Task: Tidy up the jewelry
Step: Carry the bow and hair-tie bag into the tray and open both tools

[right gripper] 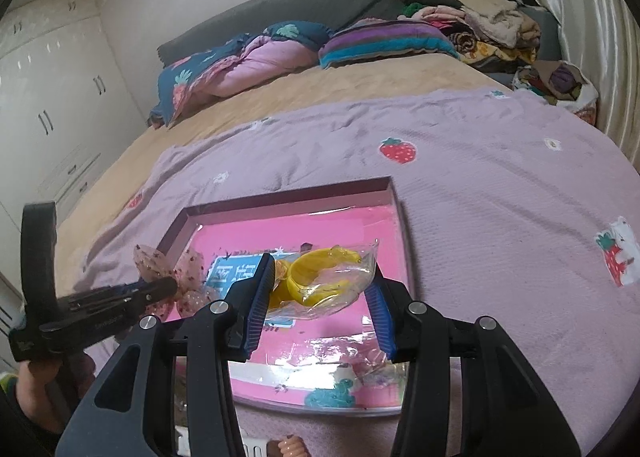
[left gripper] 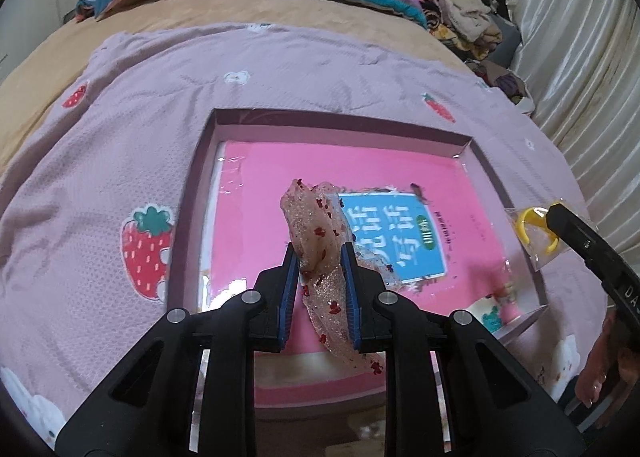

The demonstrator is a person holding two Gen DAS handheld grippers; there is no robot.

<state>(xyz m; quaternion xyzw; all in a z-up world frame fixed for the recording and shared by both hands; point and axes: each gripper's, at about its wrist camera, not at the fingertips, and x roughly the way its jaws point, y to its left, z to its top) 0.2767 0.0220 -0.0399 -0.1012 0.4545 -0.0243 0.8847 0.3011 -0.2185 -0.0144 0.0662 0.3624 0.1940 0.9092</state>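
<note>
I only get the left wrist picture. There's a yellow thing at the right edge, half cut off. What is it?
Observer: A yellow ring-shaped piece sealed in a clear plastic bag, between the fingers of the right hand-held gripper.
Visitor: Is it squeezed tight?
Observer: No, the jaws stand wide; only the left finger touches the bag.
Visitor: Where is it, roughly?
Observer: Above the pink tray, nearer its right side.
Visitor: What does my sparkly fabric look like from there?
Observer: A glittery bow with two rounded loops, pinched by the left hand-held gripper.

The blue label (left gripper: 394,239) in the pink box (left gripper: 192,193) is half covered by the glittery bow (left gripper: 320,253) — print's unreadable, and the box's near edge sits behind the gripper fingers (left gripper: 290,289).
</note>
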